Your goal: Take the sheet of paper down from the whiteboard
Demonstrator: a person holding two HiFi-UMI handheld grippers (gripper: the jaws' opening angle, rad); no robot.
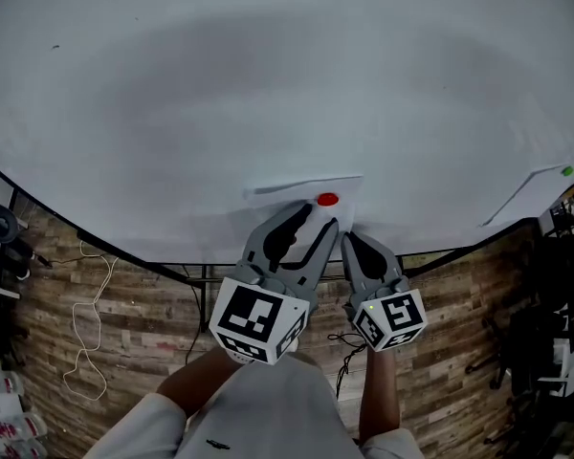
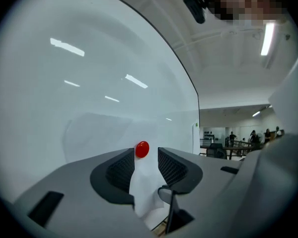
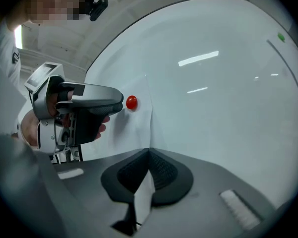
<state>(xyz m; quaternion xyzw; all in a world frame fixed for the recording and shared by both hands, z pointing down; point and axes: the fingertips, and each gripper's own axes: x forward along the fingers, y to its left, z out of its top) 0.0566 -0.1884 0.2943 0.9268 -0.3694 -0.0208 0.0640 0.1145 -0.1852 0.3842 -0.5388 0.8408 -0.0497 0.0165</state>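
A white sheet of paper [image 1: 297, 191] hangs on the whiteboard [image 1: 268, 94], pinned by a round red magnet [image 1: 327, 200] near its edge. My left gripper [image 1: 318, 216] points at the board with its jaws open. In the left gripper view, the magnet [image 2: 142, 149] sits just ahead of the jaw tips and a fold of the paper [image 2: 148, 182] runs loose between them. My right gripper [image 1: 349, 239] is just right of the left one, below the magnet. In the right gripper view its pads [image 3: 161, 170] are shut on the paper's lower edge [image 3: 144, 195].
A second white sheet [image 1: 531, 194] hangs at the board's right end under a green magnet [image 1: 566, 171]. Below the board are its dark frame [image 1: 172, 268], a wood-plank floor and a loose white cable [image 1: 86, 333]. People and tables [image 2: 238, 145] are far off.
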